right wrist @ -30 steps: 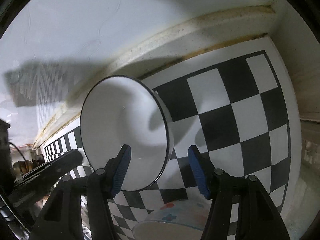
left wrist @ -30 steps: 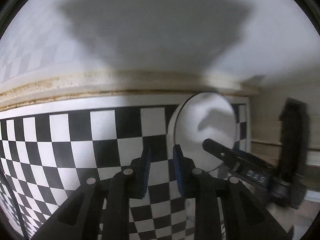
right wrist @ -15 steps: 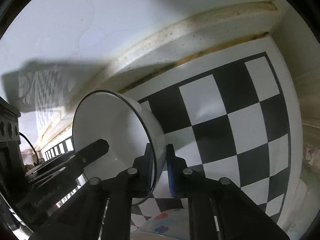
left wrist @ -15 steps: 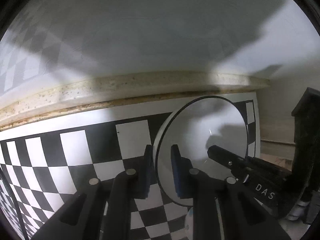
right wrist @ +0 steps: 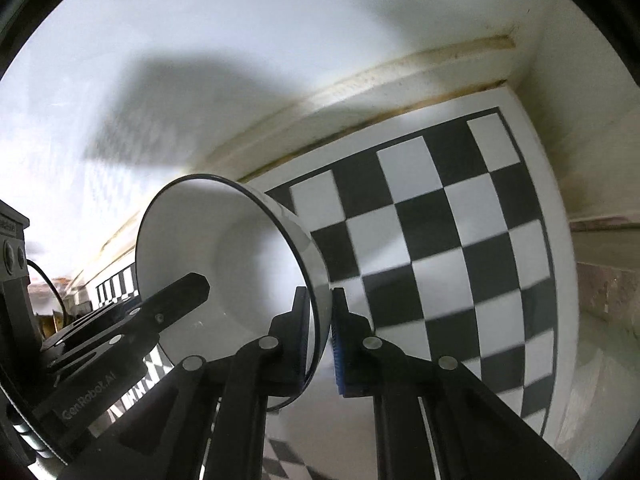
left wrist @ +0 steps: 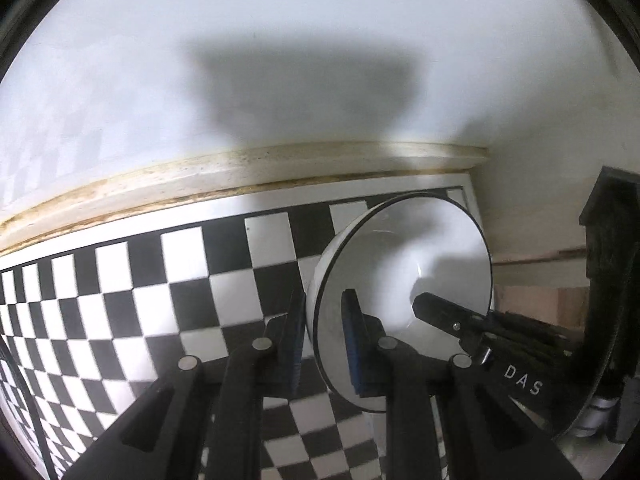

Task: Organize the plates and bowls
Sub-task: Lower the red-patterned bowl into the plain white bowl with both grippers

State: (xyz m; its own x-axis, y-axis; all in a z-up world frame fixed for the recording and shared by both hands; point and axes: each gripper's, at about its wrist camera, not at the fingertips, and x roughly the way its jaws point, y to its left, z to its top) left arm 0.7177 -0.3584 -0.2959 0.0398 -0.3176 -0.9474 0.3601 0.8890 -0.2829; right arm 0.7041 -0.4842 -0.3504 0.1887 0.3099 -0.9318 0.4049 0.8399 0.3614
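A checkered worktop runs to a pale wall. Above its far right corner hangs a white bowl, tipped on edge. The left gripper and the right gripper each have fingers clamped on its rim.

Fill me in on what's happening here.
A person with a gripper in each hand is holding one white bowl with a dark rim, tilted on its side above a black-and-white checkered mat. The left gripper pinches the bowl's rim on one side, one finger inside and one outside. The right gripper pinches the opposite side the same way. Both are shut on the bowl.
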